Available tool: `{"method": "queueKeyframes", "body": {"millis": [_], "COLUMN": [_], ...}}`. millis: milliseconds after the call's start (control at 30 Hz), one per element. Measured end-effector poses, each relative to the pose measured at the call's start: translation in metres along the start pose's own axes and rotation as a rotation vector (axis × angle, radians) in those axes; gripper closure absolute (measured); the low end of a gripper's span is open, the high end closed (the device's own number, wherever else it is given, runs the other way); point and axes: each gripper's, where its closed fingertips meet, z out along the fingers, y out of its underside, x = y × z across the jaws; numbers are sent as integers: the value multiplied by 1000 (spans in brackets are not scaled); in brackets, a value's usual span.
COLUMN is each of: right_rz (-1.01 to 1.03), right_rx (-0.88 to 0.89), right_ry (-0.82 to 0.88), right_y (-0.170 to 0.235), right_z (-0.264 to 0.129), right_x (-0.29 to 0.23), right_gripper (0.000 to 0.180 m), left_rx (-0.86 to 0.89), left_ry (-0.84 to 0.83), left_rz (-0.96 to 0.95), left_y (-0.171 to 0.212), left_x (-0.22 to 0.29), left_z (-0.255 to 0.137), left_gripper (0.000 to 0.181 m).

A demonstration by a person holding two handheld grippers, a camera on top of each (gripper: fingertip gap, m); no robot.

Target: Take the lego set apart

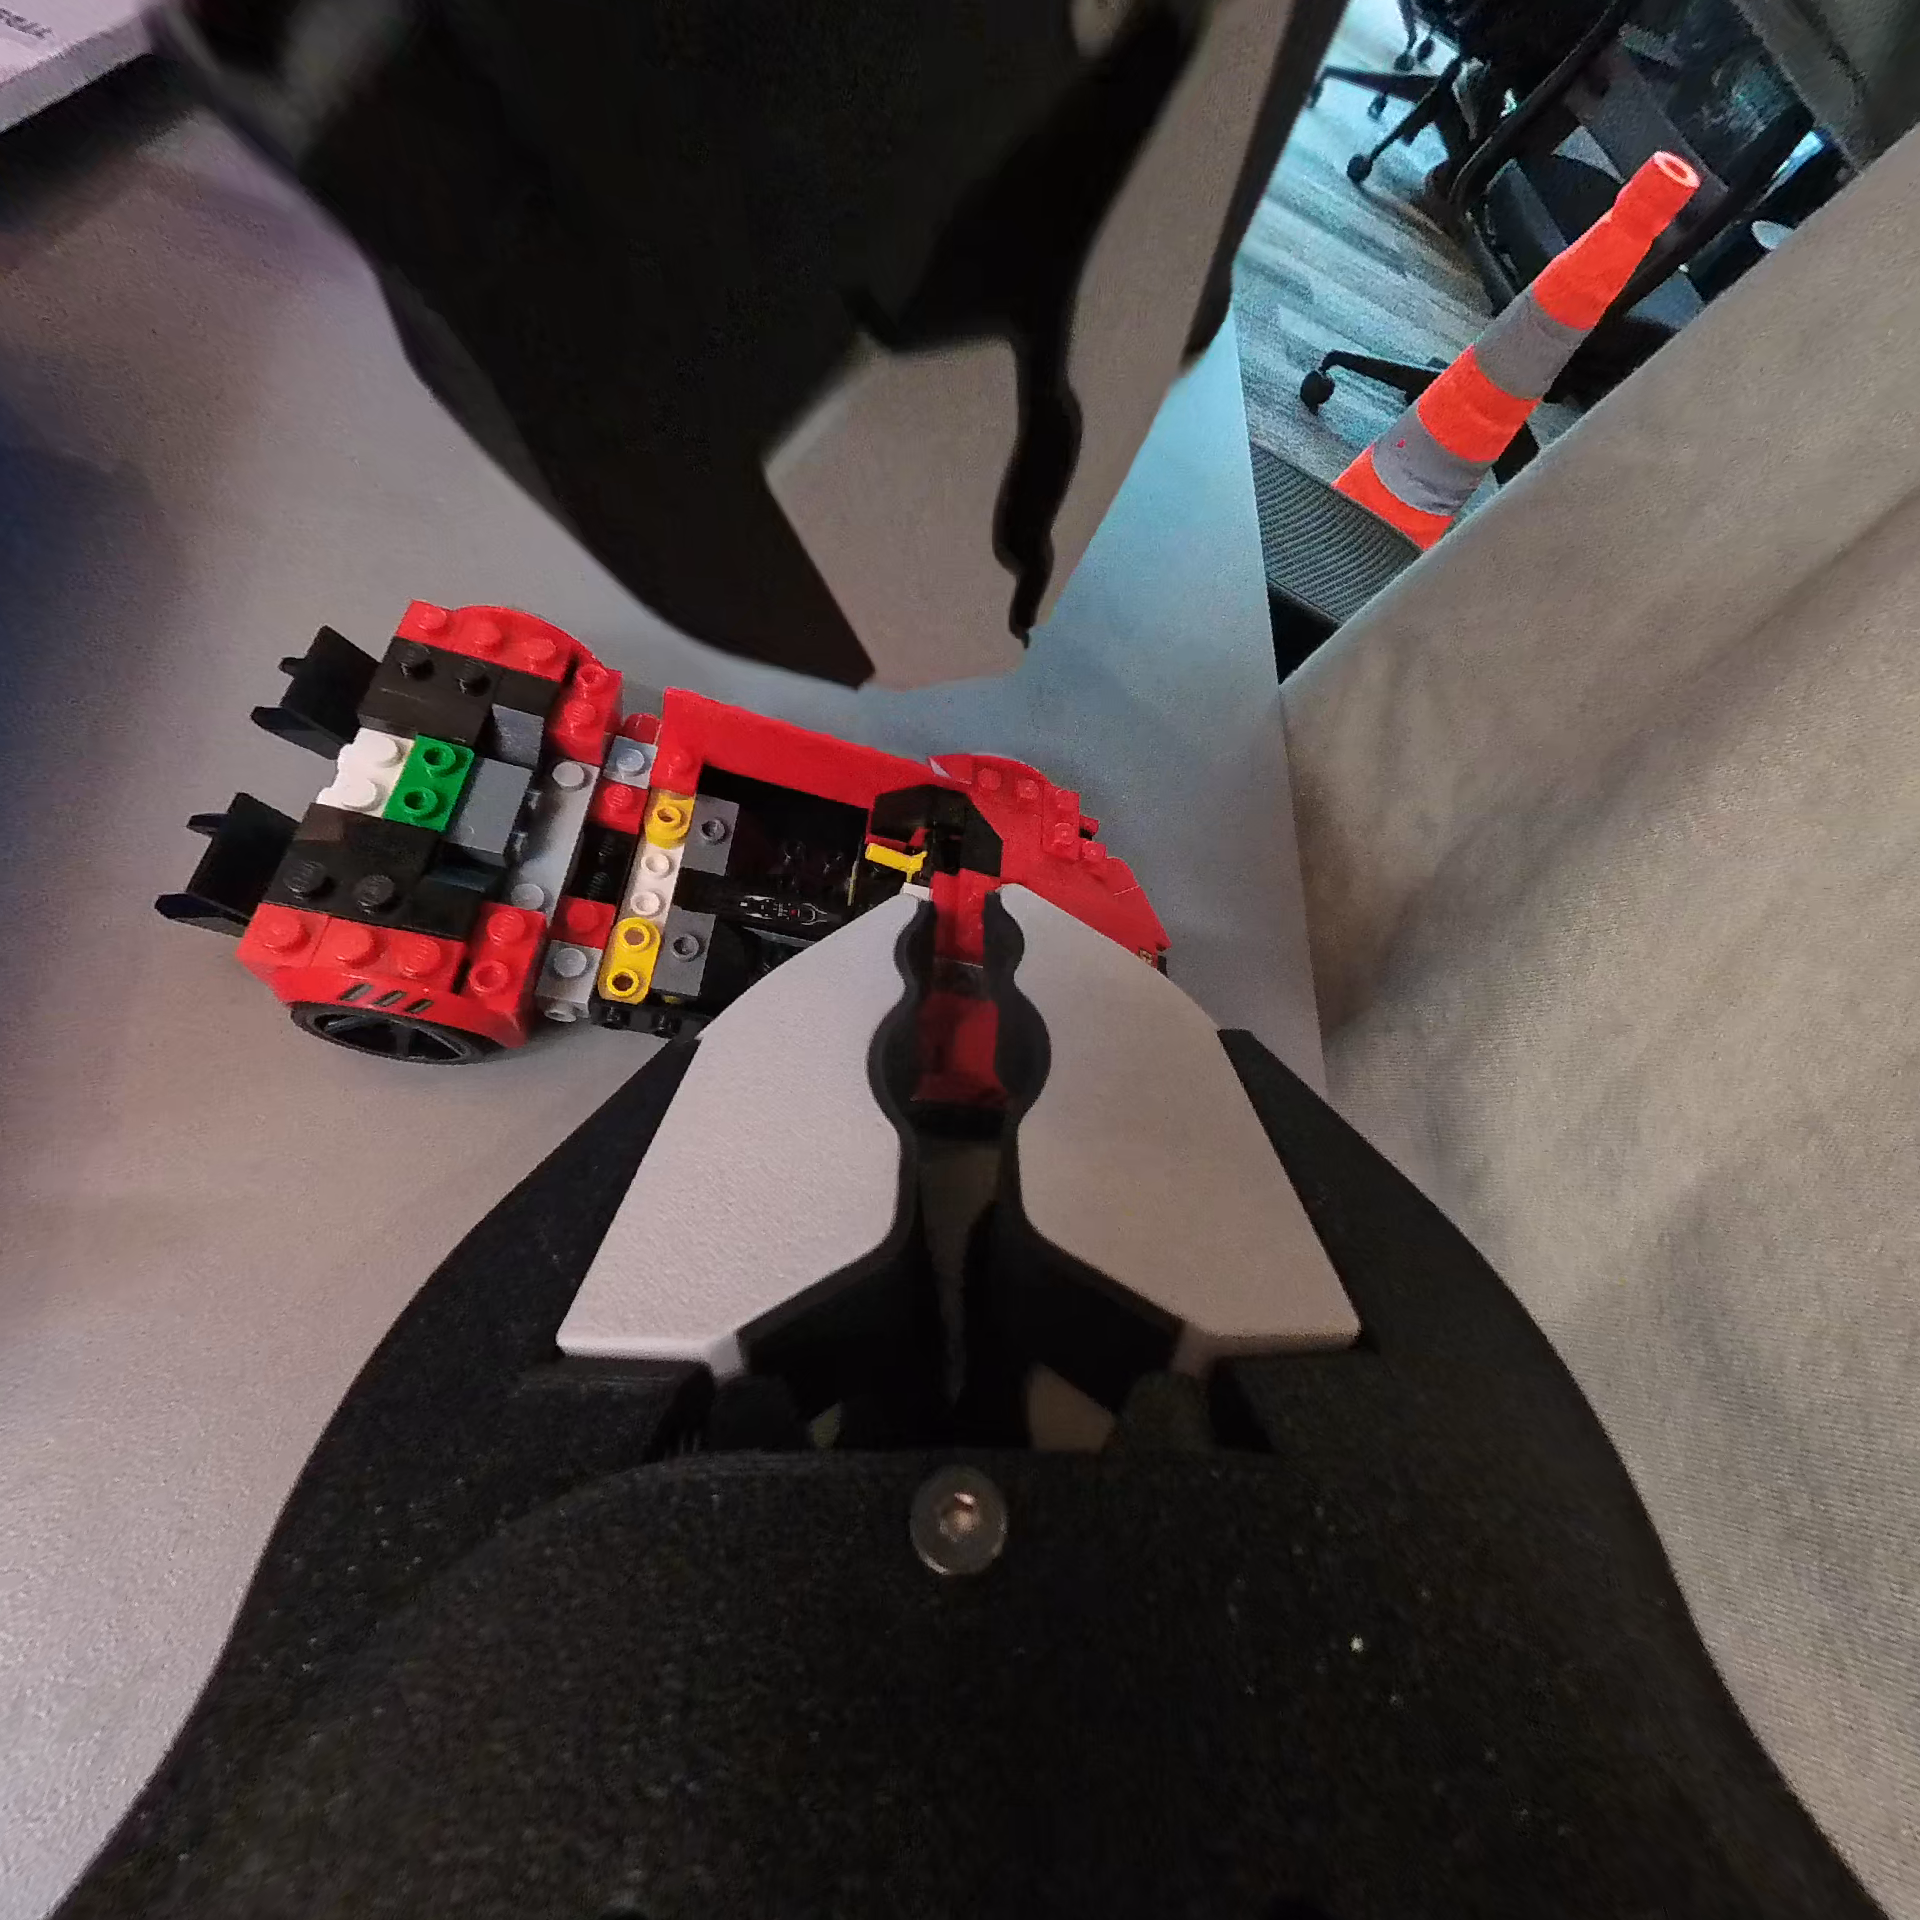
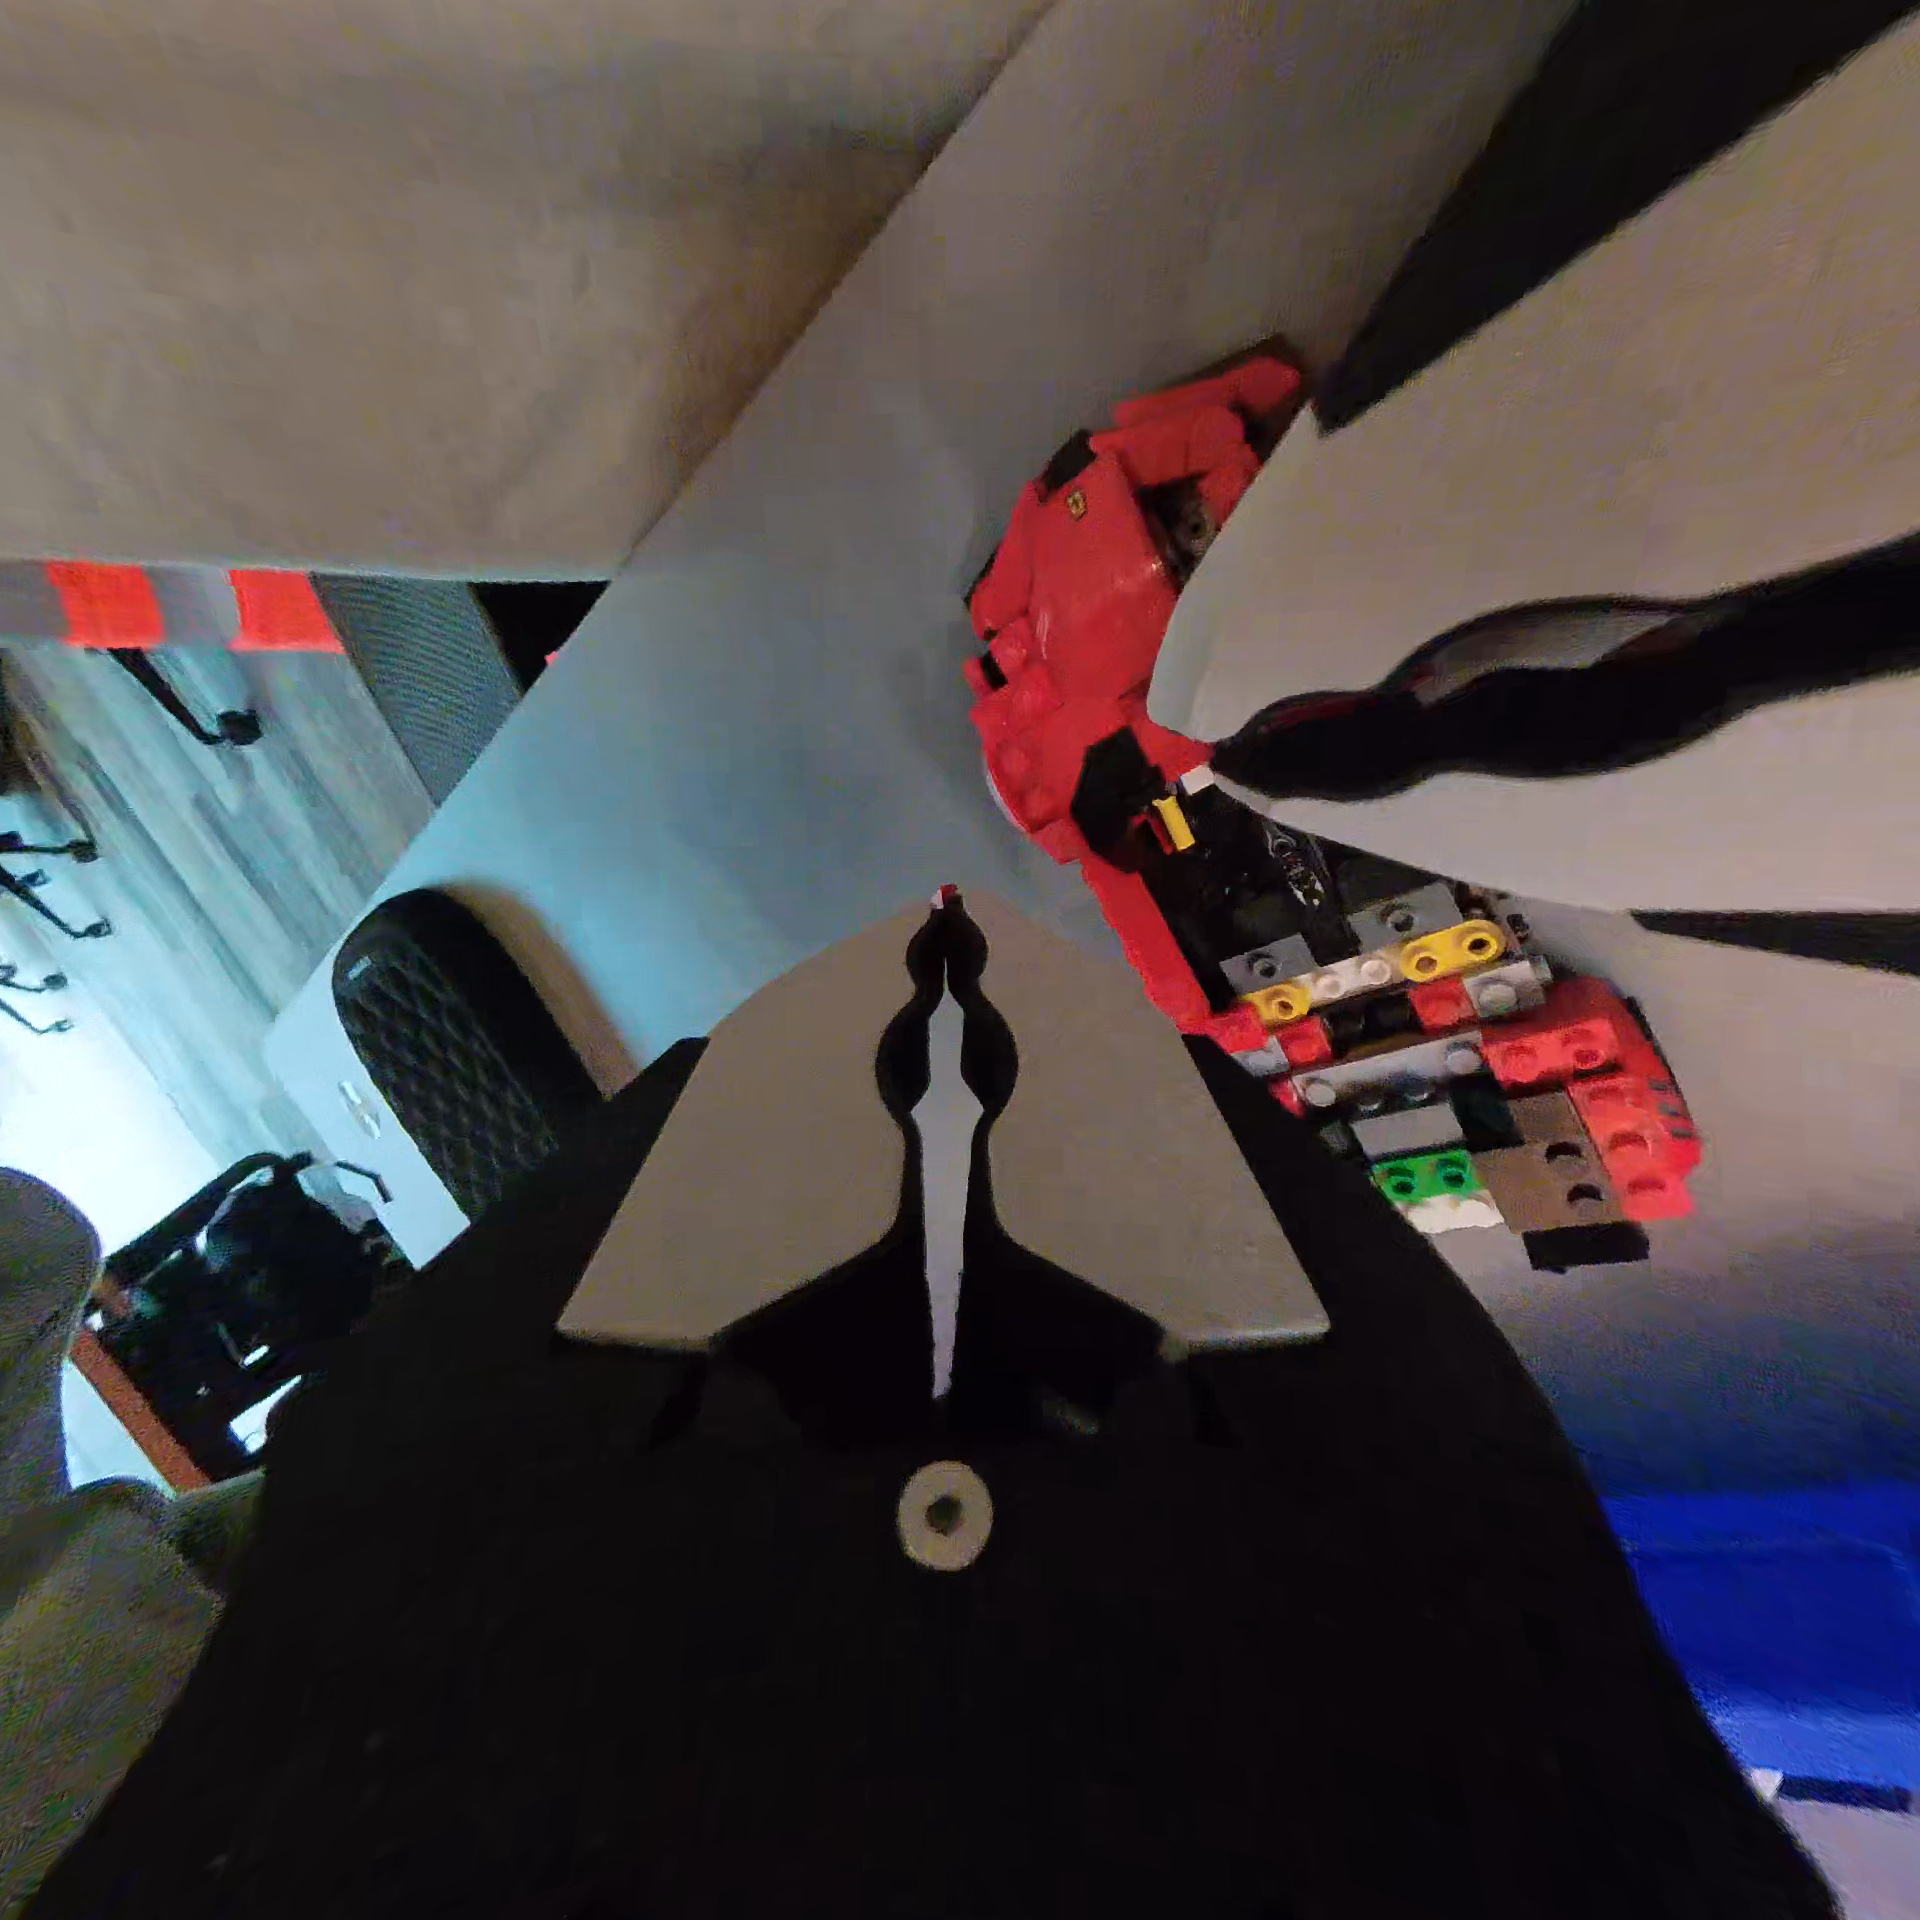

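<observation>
A red Lego car (image 1: 499,831) with black, grey, yellow, white and green bricks stands on the grey table (image 1: 208,1195), its roof off and its inside open. My left gripper (image 1: 951,899) is shut on the car's red front part beside the cockpit. In the right wrist view the car (image 2: 1081,623) shows with the left gripper (image 2: 1210,753) clamped on it. My right gripper (image 2: 948,906) is shut, with a tiny red and white piece (image 2: 947,894) at its tips, and hovers a short way off the car's front. It shows blurred in the left wrist view (image 1: 1023,623).
A beige fabric partition (image 1: 1610,883) runs along the table's side close to the car's front. Past the table edge stand an orange and grey traffic cone (image 1: 1507,353) and office chairs (image 1: 1382,125). A black mesh object (image 2: 447,1049) sits near the table's end. The tips of one gripper are about 5 cm away from the tips of the other. The left tips stand about 12 cm off the beige fabric partition (image 1: 1610,883).
</observation>
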Motion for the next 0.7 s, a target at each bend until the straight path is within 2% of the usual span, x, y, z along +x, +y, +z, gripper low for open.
{"method": "queueKeyframes", "body": {"millis": [100, 200, 300, 367, 467, 600, 700], "right_rz": [25, 84, 132, 130, 109, 33, -65], "right_rx": [28, 200, 459, 613, 753, 744, 829], "right_ry": [108, 269, 545, 762, 1083, 1438, 1572], "right_y": [11, 13, 10, 7, 0, -20, -47], "right_z": [-3, -15, -41, -60, -87, -107, -120], "right_x": [2, -2, -5, -11, -23, -37, -51], "right_gripper": [179, 180, 180, 180, 180, 180, 179], "left_rx": [2, 8, 10, 7, 37, 391, 657], "left_ry": [-2, -5, -14, -36, -62, -55, 17], "left_rz": [-8, -18, -10, 0, 60, 96, 94], "left_y": [0, -1, -2, -1, -6, -53, -87], "left_x": [-1, -2, -2, -4, -2, 14, 37], "left_z": [0, -1, -1, -1, -4, -35, -68], "left_gripper": [172, 172, 172, 165, 157, 153, 142]}}
